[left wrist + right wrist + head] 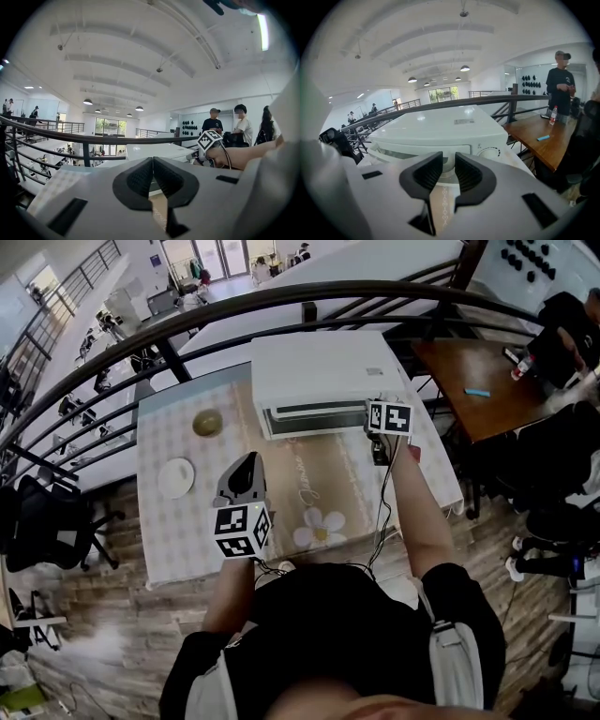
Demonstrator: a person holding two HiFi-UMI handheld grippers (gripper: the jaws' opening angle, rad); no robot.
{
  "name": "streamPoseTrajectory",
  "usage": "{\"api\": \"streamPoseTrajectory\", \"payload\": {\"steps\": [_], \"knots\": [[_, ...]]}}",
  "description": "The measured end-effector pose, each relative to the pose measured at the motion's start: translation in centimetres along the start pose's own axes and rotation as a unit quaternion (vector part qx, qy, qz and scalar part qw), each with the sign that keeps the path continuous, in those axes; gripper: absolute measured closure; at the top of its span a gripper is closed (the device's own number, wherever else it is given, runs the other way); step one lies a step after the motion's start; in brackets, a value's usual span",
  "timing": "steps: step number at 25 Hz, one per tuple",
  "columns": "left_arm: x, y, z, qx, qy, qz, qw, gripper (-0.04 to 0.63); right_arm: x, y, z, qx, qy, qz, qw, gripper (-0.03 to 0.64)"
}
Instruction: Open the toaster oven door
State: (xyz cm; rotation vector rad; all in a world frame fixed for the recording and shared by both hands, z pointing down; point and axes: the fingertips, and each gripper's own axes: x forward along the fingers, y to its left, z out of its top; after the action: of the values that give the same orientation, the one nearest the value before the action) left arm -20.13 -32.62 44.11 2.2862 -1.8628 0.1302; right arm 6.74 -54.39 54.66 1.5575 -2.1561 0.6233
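Note:
A white toaster oven point(323, 376) stands at the far side of the table, its dark glass door point(305, 413) closed and facing me. My right gripper point(373, 424) is at the oven's front right corner, its marker cube over the jaws in the head view. In the right gripper view the oven point(440, 129) fills the middle and my right gripper point(449, 171) has a narrow gap between its pads with nothing in it. My left gripper point(248, 463) is held up over the middle of the table, well short of the oven; in its own view the left gripper point(152, 176) has its pads together.
An olive bowl point(208, 422) and a white plate point(175, 477) lie on the checkered tablecloth point(169, 540) to the left. A black cable point(381, 512) runs down the right side. A dark railing point(234, 306) passes behind the oven. A wooden table point(469, 390) stands at the right.

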Motion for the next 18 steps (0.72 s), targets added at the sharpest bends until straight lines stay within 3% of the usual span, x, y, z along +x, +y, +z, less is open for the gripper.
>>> {"api": "streamPoseTrajectory", "payload": {"steps": [8, 18], "knots": [[-0.1, -0.2, -0.5, -0.003, 0.006, -0.007, 1.0000, 0.581, 0.1, 0.1, -0.1, -0.006, 0.027, 0.019, 0.999, 0.529], [-0.5, -0.8, -1.4, -0.003, 0.017, -0.011, 0.9998, 0.581, -0.7, 0.1, -0.9, 0.003, 0.014, 0.021, 1.000, 0.529]]}}
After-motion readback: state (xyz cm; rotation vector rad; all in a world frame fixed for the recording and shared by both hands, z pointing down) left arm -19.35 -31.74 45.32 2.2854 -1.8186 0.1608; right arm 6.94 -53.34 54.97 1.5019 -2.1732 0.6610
